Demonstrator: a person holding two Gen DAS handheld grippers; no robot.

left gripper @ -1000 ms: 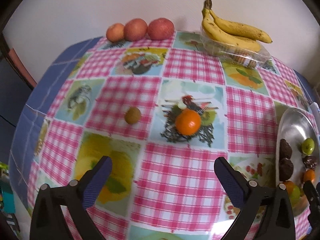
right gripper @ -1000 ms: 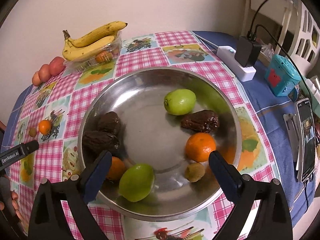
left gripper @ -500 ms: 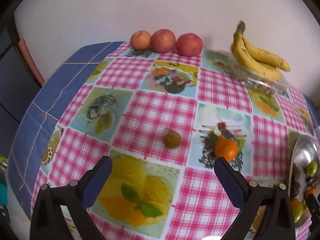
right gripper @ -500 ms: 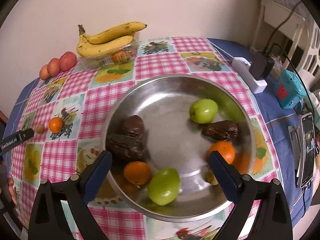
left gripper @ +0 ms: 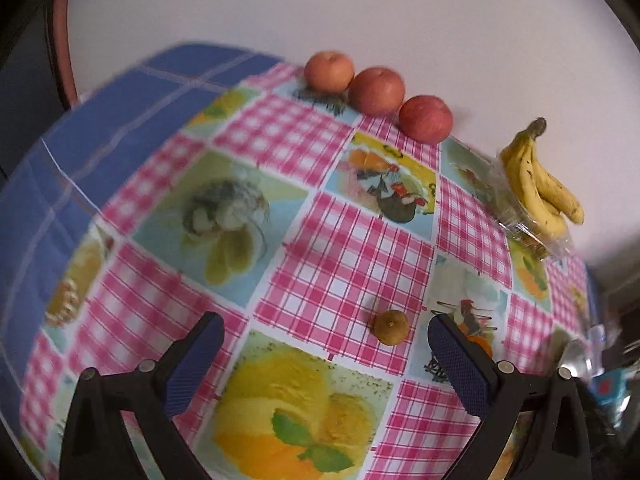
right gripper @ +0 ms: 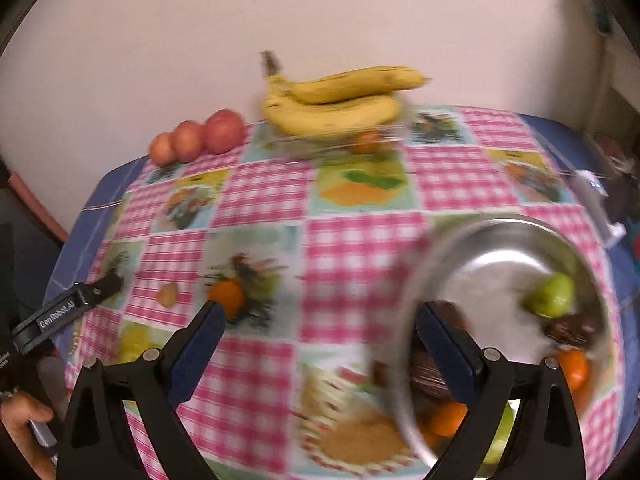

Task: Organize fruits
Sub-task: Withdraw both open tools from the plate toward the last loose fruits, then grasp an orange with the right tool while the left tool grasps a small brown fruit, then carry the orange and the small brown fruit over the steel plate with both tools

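The left gripper point(left gripper: 322, 354) hovers with fingers spread wide and empty over the pink-checked cloth-covered surface point(left gripper: 344, 264). A small round brown-green fruit point(left gripper: 391, 327) lies between them, toward the right finger. Three red apples point(left gripper: 376, 91) and a yellow banana bunch point(left gripper: 538, 184) sit far. Right of them, the right gripper point(right gripper: 318, 352) is empty, its fingers narrowing slightly, beside the round steel bowl point(right gripper: 500, 226) of fruit.

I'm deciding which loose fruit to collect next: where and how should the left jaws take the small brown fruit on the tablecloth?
Grip the small brown fruit across its widest middle, coming down from above. It is roundish and sits alone on the flat tablecloth, apart from the orange beside it, so either side looks free. The left gripper stands open, probably wide enough.
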